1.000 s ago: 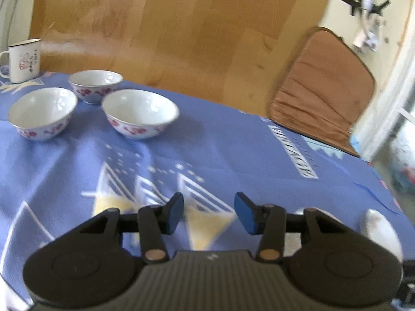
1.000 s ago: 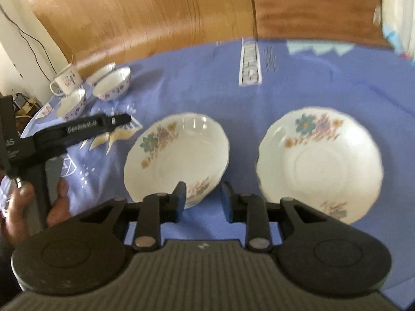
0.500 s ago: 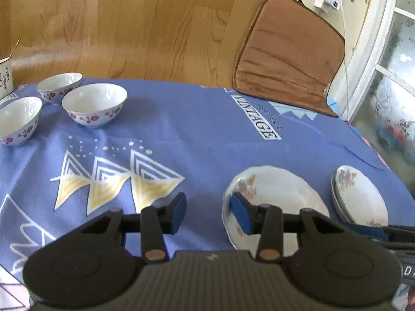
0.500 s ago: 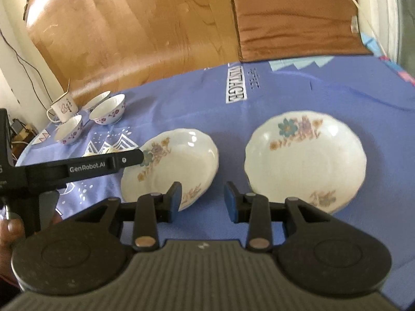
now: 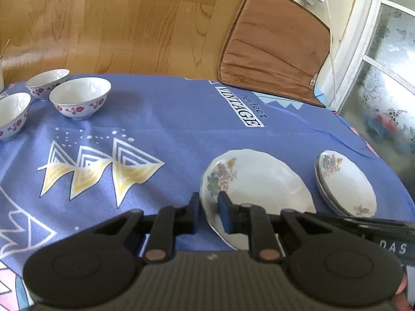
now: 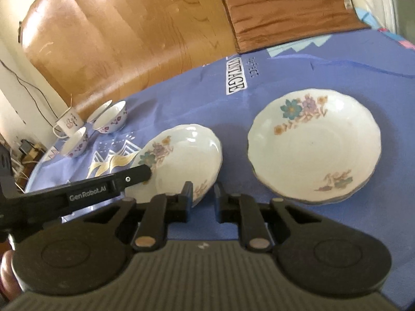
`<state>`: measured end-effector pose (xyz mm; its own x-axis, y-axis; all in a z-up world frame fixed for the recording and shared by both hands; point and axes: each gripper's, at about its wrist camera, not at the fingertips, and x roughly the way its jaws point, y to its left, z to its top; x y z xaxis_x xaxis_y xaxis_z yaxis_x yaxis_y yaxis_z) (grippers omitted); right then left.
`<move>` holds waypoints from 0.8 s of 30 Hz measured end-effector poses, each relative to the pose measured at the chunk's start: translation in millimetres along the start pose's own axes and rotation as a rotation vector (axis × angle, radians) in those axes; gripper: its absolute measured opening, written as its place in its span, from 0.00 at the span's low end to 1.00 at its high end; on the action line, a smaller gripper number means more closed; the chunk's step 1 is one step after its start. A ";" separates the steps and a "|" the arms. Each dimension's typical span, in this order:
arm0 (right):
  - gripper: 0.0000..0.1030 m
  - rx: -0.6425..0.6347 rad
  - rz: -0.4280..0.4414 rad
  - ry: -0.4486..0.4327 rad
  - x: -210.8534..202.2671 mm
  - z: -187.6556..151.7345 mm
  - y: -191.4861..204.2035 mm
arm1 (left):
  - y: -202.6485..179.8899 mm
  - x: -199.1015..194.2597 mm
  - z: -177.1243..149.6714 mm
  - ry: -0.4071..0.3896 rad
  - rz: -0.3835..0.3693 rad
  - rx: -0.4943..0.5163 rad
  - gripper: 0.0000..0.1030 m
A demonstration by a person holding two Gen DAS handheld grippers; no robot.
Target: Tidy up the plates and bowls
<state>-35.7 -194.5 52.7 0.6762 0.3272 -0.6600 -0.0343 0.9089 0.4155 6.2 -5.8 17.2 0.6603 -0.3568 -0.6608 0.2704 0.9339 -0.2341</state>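
Blue printed cloth (image 5: 168, 119) covers the table where a person works two black handheld grippers over flowered white china. The left gripper (image 5: 208, 213) has just closed its jaws, and they now pinch the near-left rim of the nearer plate (image 5: 259, 181), one blue pad inside the rim and the other outside it. In the right wrist view that plate (image 6: 186, 153) looks tipped, its right side lower against the cloth. The right gripper (image 6: 202, 198) sits just beside the same plate's near edge; its jaws have been narrowing too and stand close together over bare cloth, with nothing between them. To the right, apart from the first plate, lies a second plate (image 6: 313, 142), a further rim showing beneath it. Three small bowls (image 5: 80, 97) with red flowers cluster at the far left of the table, a white mug (image 6: 68, 123) just beside them. A brown cushion (image 5: 275, 51) leans behind the table.
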 end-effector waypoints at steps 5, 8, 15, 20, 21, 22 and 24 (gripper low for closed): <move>0.18 -0.032 -0.005 -0.046 -9.1 -1.5 3.2 | 0.9 -11.5 1.5 -0.013 -0.037 -0.038 0.15; 0.18 -0.022 -0.006 -0.087 -19.2 1.0 0.5 | -8.2 -17.7 7.4 -0.039 -0.056 -0.026 0.15; 0.18 -0.007 -0.095 -0.200 -47.7 5.3 -19.8 | -52.9 -5.3 27.2 -0.044 -0.116 0.057 0.15; 0.18 0.031 -0.169 -0.242 -62.9 4.0 -45.3 | -86.3 11.7 29.7 -0.018 -0.150 0.111 0.15; 0.18 0.042 -0.179 -0.243 -64.1 3.1 -50.5 | -92.1 15.9 29.3 -0.011 -0.154 0.121 0.15; 0.18 0.054 -0.189 -0.242 -64.7 2.3 -55.9 | -97.3 19.9 28.5 -0.001 -0.155 0.129 0.15; 0.18 0.074 -0.206 -0.238 -64.3 0.8 -64.5 | -106.4 27.7 26.2 0.018 -0.153 0.144 0.16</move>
<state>-76.4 -274.4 68.8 0.8168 0.0608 -0.5737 0.1687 0.9258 0.3382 14.0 -115.7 42.4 0.5917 -0.4929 -0.6379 0.4652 0.8550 -0.2291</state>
